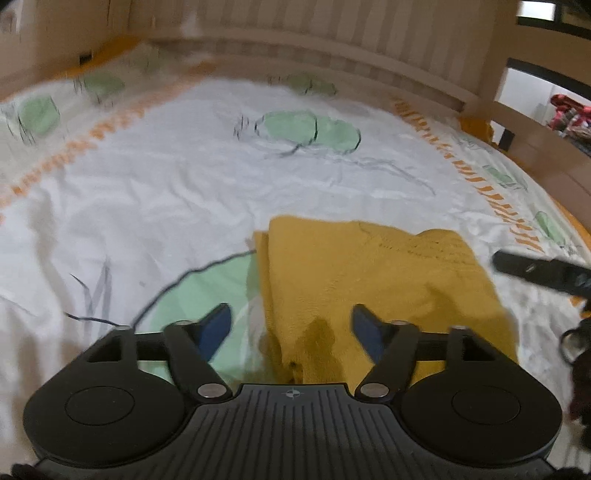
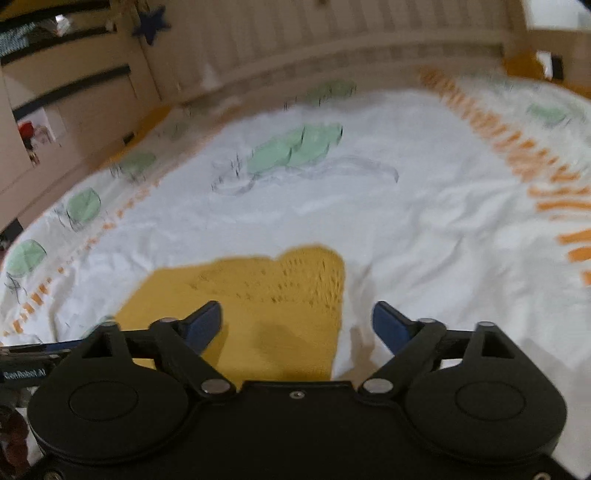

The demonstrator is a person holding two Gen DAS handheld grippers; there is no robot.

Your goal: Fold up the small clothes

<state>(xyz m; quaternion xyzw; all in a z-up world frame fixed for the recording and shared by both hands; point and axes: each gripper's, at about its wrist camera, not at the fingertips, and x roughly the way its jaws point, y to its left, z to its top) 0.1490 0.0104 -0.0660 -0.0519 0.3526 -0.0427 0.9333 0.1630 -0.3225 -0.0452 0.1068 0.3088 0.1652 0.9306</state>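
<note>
Both the left gripper (image 1: pixel 290 325) and right gripper (image 2: pixel 297 321) hover spread wide above the folded yellow knit (image 1: pixel 369 280); no legible writing.

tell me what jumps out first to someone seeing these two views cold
The mustard-yellow knitted garment stands out first, lying folded on the white bedsheet just ahead of both grippers. The left gripper and the right gripper frame it with blue-padded fingers spread wide, holding nothing. Next comes the sheet's print of pale green leaves and an orange dashed border, with a wooden slatted bed rail behind.
</note>
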